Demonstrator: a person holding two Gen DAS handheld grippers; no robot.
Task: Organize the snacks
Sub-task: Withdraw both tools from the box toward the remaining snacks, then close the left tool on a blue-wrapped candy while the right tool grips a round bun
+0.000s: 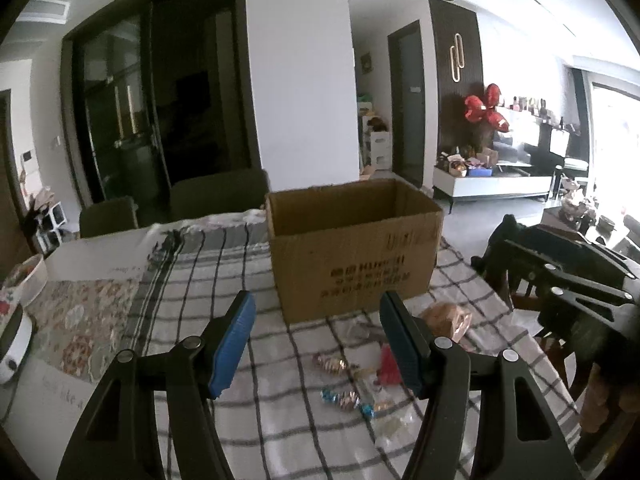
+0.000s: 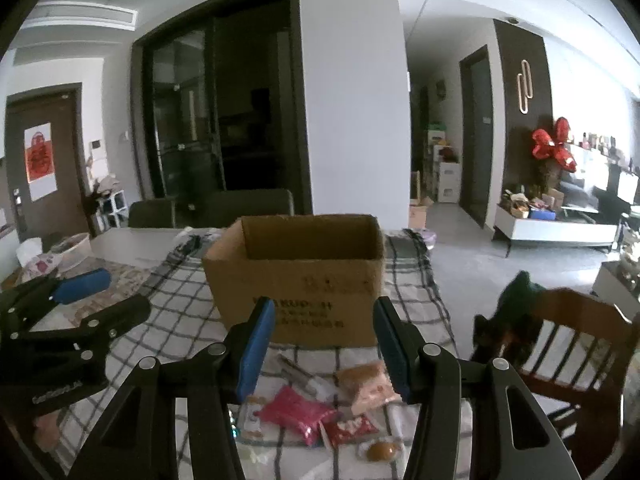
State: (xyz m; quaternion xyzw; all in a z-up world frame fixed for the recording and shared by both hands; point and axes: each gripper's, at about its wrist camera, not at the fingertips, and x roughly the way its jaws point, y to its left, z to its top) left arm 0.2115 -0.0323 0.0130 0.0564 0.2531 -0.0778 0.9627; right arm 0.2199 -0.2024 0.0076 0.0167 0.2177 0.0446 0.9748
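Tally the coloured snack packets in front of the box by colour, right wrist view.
Pink packet: 1
Red packet: 1
Tan packet: 1
Total: 3
Clear wrappers nearby are too blurred to count.

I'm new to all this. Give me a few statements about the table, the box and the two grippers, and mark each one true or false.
1. The cardboard box stands open at the top. True.
2. The left gripper is clamped on a candy. False: its jaws stand apart with nothing between them; the twisted-wrapper candies lie on the cloth below.
3. A pink snack packet lies on the table in front of the box. True.
4. The snacks lie on a plain red cloth. False: it is a white checked tablecloth.
5. The right gripper holds nothing. True.
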